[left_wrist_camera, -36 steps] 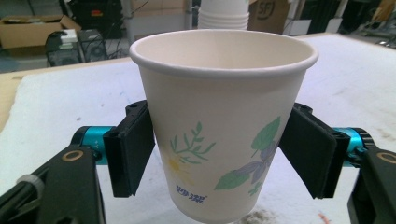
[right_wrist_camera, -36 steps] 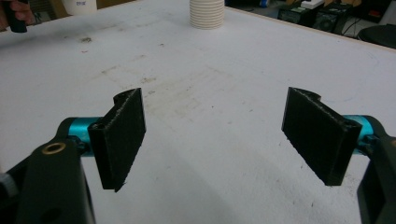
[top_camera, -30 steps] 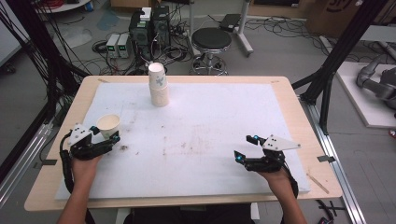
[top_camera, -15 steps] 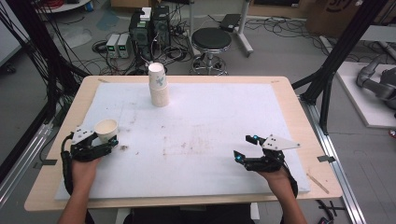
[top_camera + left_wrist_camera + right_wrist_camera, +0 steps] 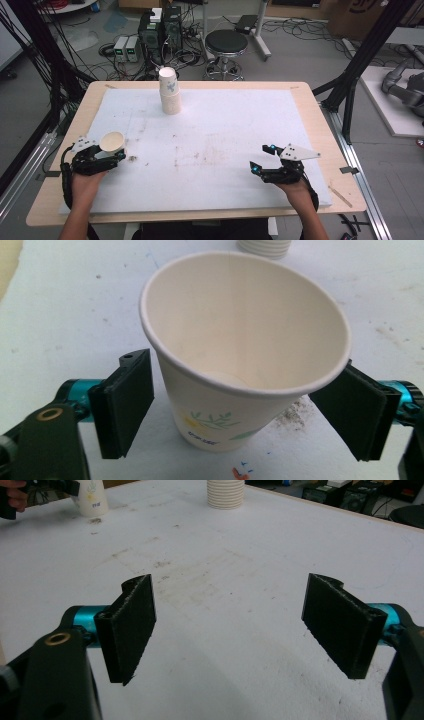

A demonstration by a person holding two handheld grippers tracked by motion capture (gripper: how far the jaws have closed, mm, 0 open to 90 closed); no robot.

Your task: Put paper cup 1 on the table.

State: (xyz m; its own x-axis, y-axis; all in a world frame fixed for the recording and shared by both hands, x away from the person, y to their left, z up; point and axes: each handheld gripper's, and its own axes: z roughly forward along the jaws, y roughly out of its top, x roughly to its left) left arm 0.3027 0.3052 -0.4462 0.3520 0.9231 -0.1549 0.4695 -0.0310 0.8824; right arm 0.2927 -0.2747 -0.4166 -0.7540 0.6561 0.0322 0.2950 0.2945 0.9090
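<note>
Left gripper [image 5: 114,155]: your left hand holds it at the left edge of the white mat [image 5: 225,125]. Its jaws stand spread, one on either side of the paper cup [image 5: 240,365]. In the left gripper view there is a gap at the left pad; at the right pad the cup's rim overlaps it, so you cannot tell if that side touches.

Paper cup: it stands upright on the mat between those jaws, mouth up and empty, with a small leaf print low on its wall.

How it will handle: judge it very light and thin-walled. It will likely dent or go oval under a hard squeeze, and tip at a nudge from one pad alone.

Where to take hold: aim the pads at the mid wall below the rolled rim, on opposite sides. Close gently and evenly.

Cup stack [image 5: 170,91]: upside-down cups stand nested at the far middle of the mat, well apart from both grippers.

Right gripper [image 5: 263,159]: your right hand holds it low over the mat's right side. Its jaws are wide apart with nothing between them.
</note>
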